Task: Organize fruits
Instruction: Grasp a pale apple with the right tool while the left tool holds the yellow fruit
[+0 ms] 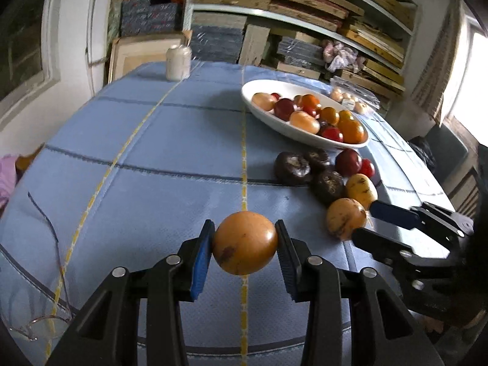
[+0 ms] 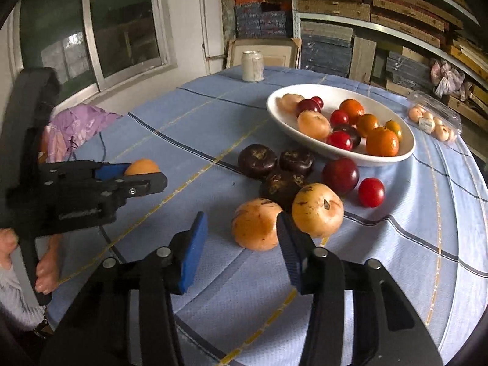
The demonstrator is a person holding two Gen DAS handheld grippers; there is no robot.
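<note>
My left gripper [image 1: 245,242] is shut on a round orange fruit [image 1: 245,243] and holds it just above the blue tablecloth; the right wrist view shows that gripper [image 2: 143,174] at the left with the fruit [image 2: 141,166] in it. My right gripper [image 2: 241,241] is open and empty, its jaws just short of a yellow-orange fruit [image 2: 257,224] at the front of a loose pile. That pile holds another yellow fruit [image 2: 317,210], dark purple fruits [image 2: 257,161] and red ones [image 2: 340,175]. A white oval bowl [image 2: 405,149] behind it holds several fruits.
A white jar [image 2: 252,66] stands at the table's far edge. A clear plastic box of small pale fruits [image 2: 433,120] lies right of the bowl. A pink cloth [image 2: 79,125] hangs off the left edge. Shelves of stacked goods stand behind.
</note>
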